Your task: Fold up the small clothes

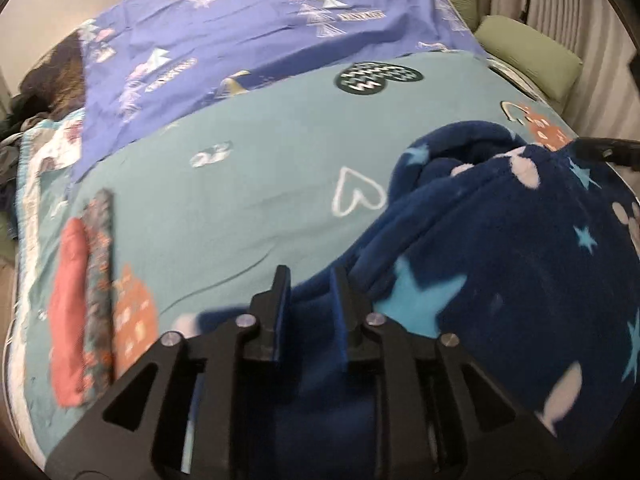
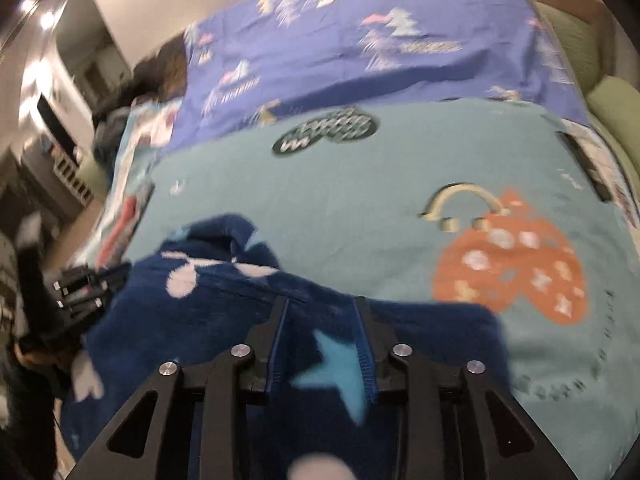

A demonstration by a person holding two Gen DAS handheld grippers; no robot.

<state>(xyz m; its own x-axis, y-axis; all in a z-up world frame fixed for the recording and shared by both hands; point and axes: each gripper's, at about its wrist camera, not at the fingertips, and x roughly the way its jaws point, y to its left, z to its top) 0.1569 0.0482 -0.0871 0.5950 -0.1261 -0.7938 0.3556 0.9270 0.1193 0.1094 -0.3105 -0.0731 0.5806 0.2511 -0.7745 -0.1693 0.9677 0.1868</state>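
A navy fleece garment (image 1: 500, 260) with light blue stars and pale pink spots lies bunched on the teal bed sheet (image 1: 260, 200). My left gripper (image 1: 310, 276) hovers at the garment's left edge. Its jaws stand a little apart, fleece shows in the gap, and the pads do not press on it. My right gripper (image 2: 322, 308) is over the same garment (image 2: 240, 292), jaws apart, with a blue star showing between them. The right gripper's tip (image 1: 604, 152) also shows at the garment's far side, and the left gripper (image 2: 88, 284) at its left end.
A red folded piece (image 1: 70, 312) and a patterned folded piece (image 1: 98, 280) lie side by side at the sheet's left edge. A purple-blue duvet (image 1: 260, 32) covers the far half of the bed. Green cushions (image 1: 532, 48) are at the right, and a dark flat object (image 2: 584, 164) lies near the right edge.
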